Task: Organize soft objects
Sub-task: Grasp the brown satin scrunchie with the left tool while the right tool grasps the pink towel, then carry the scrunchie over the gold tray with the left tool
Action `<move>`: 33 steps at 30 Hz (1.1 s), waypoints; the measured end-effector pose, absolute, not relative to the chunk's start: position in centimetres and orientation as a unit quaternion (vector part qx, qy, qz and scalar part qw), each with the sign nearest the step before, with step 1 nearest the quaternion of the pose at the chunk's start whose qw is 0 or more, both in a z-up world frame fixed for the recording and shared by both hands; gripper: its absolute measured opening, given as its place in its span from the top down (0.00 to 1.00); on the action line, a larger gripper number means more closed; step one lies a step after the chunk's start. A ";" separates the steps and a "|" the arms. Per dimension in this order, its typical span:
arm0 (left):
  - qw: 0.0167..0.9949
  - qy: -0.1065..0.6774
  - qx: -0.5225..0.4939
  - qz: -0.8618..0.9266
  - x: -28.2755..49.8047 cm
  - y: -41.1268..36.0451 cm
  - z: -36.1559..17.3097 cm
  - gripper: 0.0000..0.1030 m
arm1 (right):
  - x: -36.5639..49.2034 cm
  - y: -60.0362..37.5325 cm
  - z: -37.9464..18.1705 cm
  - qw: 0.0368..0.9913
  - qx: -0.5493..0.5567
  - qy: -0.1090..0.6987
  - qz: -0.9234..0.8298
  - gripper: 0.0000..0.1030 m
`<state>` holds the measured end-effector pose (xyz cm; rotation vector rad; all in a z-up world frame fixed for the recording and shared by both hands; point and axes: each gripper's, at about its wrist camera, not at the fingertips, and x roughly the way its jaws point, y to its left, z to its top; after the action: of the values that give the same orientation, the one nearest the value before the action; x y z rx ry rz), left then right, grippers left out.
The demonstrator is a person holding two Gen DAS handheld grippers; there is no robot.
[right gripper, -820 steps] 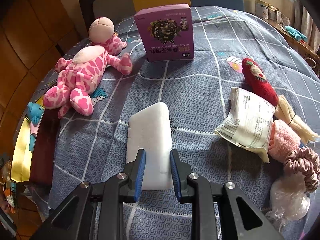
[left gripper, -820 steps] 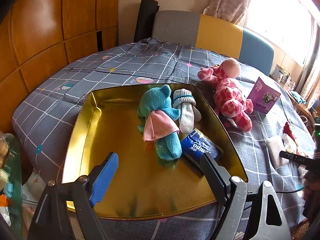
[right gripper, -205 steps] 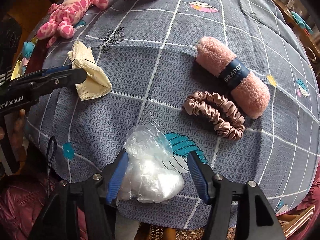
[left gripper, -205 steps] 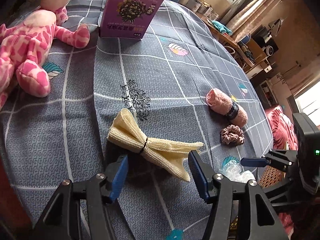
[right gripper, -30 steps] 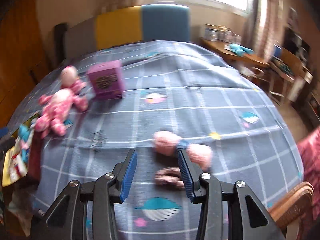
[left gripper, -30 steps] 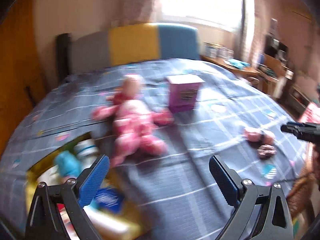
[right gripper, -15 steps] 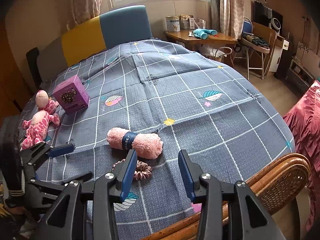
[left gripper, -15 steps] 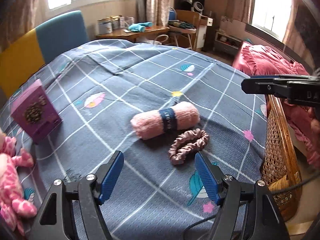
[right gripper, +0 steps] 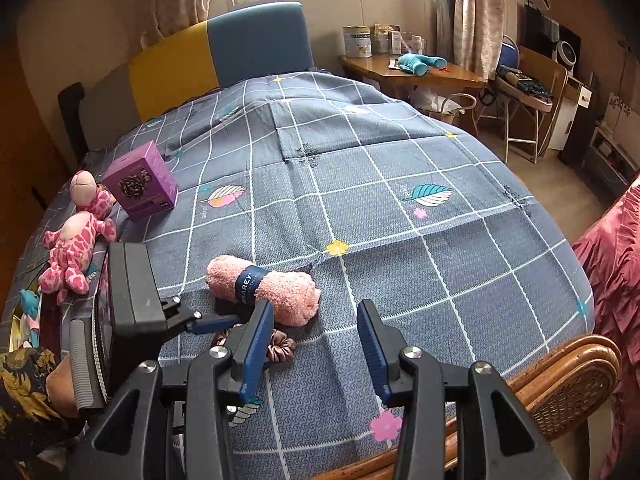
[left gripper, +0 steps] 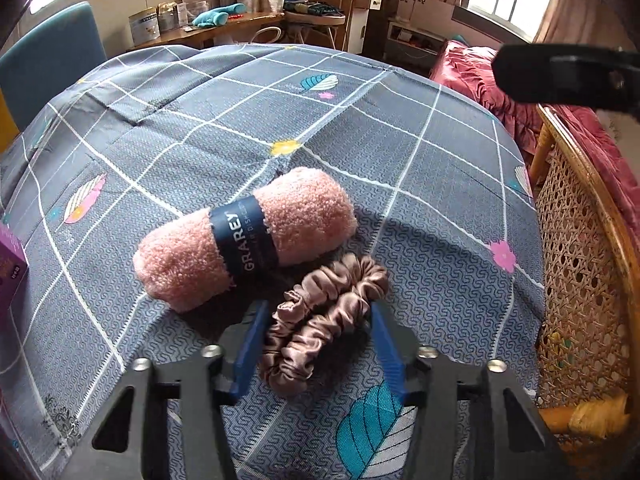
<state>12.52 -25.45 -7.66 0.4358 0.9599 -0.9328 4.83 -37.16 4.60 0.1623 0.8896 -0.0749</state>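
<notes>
Satin scrunchie (left gripper: 326,322), one (between closing fingers (left gripper: 248,350)), one towel roll (left gripper: 244,238)

Both grippers, left gripper (left gripper: 316,344) and right gripper (right gripper: 316,344), have black frames, blue ribbed pads and silver screws

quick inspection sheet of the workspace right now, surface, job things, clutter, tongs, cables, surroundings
surface: grey-blue checked bedspread with leaf prints, smooth.
job's things: brown satin scrunchie beside a rolled pink fluffy towel with a navy band; pink spotted plush giraffe at the far left edge.
clutter: purple cardboard box next to the giraffe.
grippers: left tongs have just been closing around the scrunchie, which lies between the blue pads; whether they press on it is unclear. right tongs open, nothing between them.
cables: nothing seen.
surroundings: woven rattan chair against the bed's edge; wooden side table with tins; yellow and blue headboard.
</notes>
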 end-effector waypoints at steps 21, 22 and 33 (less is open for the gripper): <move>0.836 0.443 0.041 -0.320 8.6 -5.9 -3.2 0.82 | 16.4 -27.5 -2.3 0.781 -0.194 0.574 0.152 0.50; 0.840 0.441 0.034 -0.314 8.3 -5.0 -2.9 0.82 | 16.8 -27.2 -2.8 0.773 -0.208 0.580 0.149 0.50; 0.874 0.410 -0.001 -0.261 6.3 -0.2 0.2 0.82 | 17.2 -25.2 -4.7 0.758 -0.264 0.586 0.114 0.68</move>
<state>6.27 -0.15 0.18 -0.0018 0.8574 -0.5456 17.16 -25.22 -4.69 -0.5754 1.2762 0.2488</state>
